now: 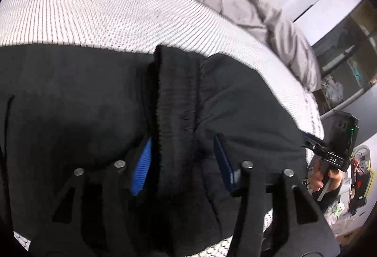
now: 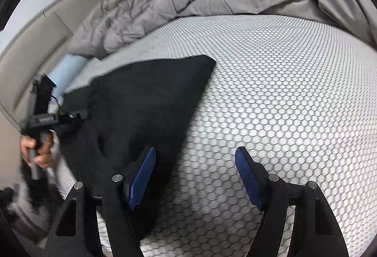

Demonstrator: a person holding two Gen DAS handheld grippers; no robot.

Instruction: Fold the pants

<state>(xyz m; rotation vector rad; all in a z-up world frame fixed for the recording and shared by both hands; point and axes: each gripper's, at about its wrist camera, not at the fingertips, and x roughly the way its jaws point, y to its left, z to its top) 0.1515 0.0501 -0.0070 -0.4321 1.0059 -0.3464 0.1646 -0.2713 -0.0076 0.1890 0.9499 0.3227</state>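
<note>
Currently: left gripper (image 1: pixel 186 162), blue pads parted astride the ribbed cuff (image 1: pixel 176 96) at twelve o'clock, not pinching; likely just laid. Right gripper (image 2: pixel 195 176) released, empty. Black fleece pants (image 2: pixel 141 101) flat on white honeycomb-textured mattress (image 2: pixel 282 92).

The only lettering that reads clearly is "DAS", white on a small dark plate on the body of the right gripper (image 1: pixel 334 158), seen from the left wrist camera; the right wrist camera shows a like plate on the left gripper (image 2: pixel 46 119), but its pale lettering is too blurred to read.
</note>
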